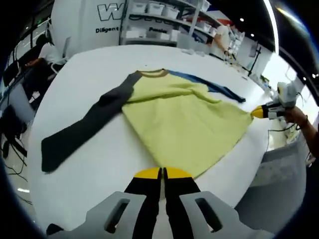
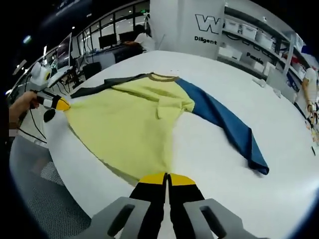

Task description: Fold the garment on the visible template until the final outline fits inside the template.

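Note:
A long-sleeved shirt (image 1: 184,114) (image 2: 129,119) lies flat on a white table (image 1: 99,164) (image 2: 209,164). It has a yellow-green body, a brown collar (image 1: 154,73), a dark grey sleeve (image 1: 84,129) (image 2: 99,84) and a blue sleeve (image 1: 209,84) (image 2: 224,119), both spread outward. My left gripper (image 1: 162,172) (image 2: 61,104) is shut on one hem corner. At the other hem corner my right gripper (image 2: 166,177) (image 1: 258,112) is shut on the cloth, a hand behind it.
The table's rounded edge (image 1: 259,164) (image 2: 65,164) runs close under the hem. Shelves with white bins (image 1: 164,15) (image 2: 249,40) stand beyond the far side. People sit at desks (image 1: 35,64) (image 2: 139,42) past the table.

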Demonstrator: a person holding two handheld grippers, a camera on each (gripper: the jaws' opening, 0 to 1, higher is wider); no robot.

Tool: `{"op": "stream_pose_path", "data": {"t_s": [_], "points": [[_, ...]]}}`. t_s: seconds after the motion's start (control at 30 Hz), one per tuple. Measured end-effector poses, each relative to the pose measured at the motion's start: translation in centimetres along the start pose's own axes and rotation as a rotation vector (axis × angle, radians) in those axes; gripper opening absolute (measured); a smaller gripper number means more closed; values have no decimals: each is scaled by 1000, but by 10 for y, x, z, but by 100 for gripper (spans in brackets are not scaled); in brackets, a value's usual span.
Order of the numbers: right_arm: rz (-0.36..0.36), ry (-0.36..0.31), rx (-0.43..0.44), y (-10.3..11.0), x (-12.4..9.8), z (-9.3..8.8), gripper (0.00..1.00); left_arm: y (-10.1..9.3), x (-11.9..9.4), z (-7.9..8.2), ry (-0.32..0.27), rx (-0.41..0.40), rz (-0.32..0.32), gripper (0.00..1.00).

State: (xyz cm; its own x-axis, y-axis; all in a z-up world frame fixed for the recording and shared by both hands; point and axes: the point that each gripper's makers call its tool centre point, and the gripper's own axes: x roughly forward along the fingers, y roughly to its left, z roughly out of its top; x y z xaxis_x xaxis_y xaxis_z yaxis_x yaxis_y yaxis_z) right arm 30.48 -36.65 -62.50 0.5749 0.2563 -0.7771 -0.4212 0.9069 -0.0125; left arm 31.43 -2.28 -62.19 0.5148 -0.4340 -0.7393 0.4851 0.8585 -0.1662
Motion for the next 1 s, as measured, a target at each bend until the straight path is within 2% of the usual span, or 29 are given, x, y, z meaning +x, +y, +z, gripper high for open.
{"op": "stream_pose_path", "data": {"t_s": [0.1, 0.27, 0.33, 0.4, 0.6, 0.83, 1.0], "points": [[6, 39, -3, 4, -4, -11, 0, 0, -4, -6, 14, 32, 25, 0], [36, 64, -27, 19, -7, -22, 0, -8, -10, -23, 48, 54, 13, 0], [19, 77, -55, 19, -6, -26, 0, -9, -10, -29, 64, 65, 7, 0], [-5, 98, -83, 17, -6, -32, 0, -9, -9, -33, 74, 61, 7, 0], [14, 123, -81, 23, -4, -44, 0, -13, -15, -50, 124, 44, 16, 0], [32, 183, -95, 29, -1, -60, 0, -6, -11, -65, 165, 69, 46, 1], [38, 203, -109, 31, 0, -66, 0, -4, -8, -75, 190, 71, 62, 1]]}}
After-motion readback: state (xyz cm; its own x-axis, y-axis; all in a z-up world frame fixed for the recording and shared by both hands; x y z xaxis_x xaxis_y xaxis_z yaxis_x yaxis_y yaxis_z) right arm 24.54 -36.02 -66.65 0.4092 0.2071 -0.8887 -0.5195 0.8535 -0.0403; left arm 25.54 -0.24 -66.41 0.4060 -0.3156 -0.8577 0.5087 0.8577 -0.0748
